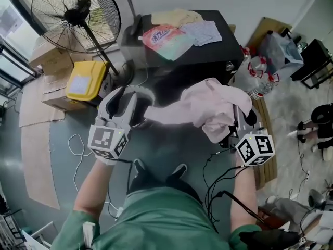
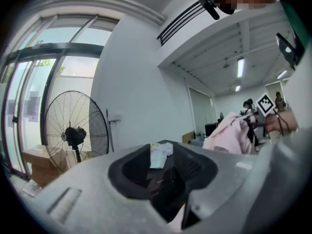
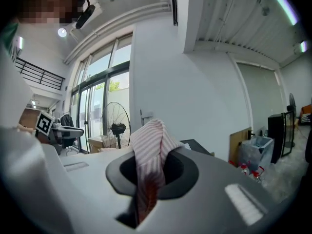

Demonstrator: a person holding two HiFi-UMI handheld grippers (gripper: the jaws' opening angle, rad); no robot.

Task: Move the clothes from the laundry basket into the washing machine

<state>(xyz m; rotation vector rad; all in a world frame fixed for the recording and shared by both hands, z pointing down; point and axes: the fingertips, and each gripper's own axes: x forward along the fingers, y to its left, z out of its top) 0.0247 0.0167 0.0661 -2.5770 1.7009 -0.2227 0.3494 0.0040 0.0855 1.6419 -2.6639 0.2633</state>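
Nearest, the right gripper (image 1: 242, 120) has its jaws clamped tight on a bunch of the pink garment (image 1: 208, 105), which hangs in the air between both grippers. The left gripper (image 1: 134, 105) has its jaws wide apart. A pale sliver of cloth sits low in the gap, but a real pinch is unclear. The garment looks light, soft, floppy and not fragile. It will likely trail and snag, so it is better gathered at the bulk than by a sleeve end. Only the right gripper view shows its fine stripes, and only the head view shows the sleeve stretched toward the left gripper. Farther off are what looks like the dark washing machine (image 1: 192, 56) and a fan (image 1: 73, 14).
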